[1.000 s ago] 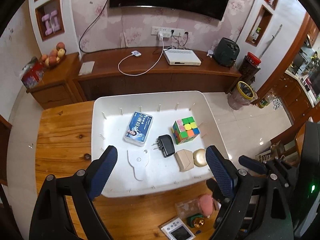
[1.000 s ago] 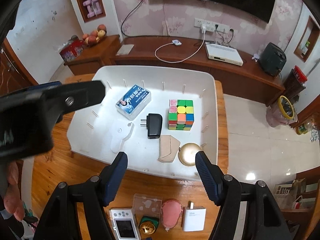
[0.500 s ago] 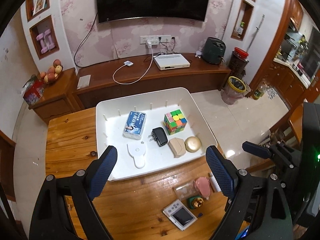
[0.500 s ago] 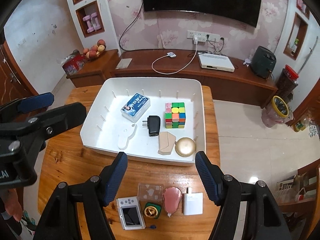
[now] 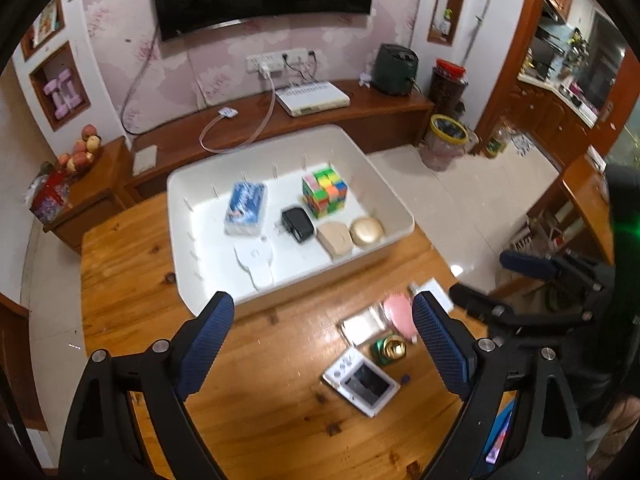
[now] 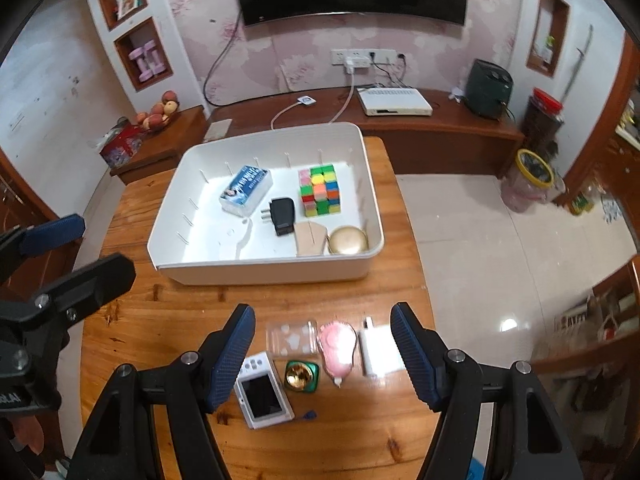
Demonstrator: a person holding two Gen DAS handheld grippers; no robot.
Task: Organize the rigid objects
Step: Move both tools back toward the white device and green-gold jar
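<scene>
Left gripper (image 5: 322, 338) fingers spread wide, holding nothing, above tabletop (image 5: 256, 392) near edge | right gripper (image 6: 323, 354) fingers spread wide, empty, over pink case (image 6: 337, 346) and white charger (image 6: 378, 350) | white tray (image 6: 264, 270) at far edge holds cube (image 6: 319, 190).

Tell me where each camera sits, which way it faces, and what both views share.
Left wrist: on the left hand-held gripper, looking down over the wooden table at the white plastic tray; its blue-padded fingers and the right hand-held gripper show.
Right wrist: on the right gripper, facing the tray; the left gripper shows.
Shared: tray, multicoloured puzzle cube.
</scene>
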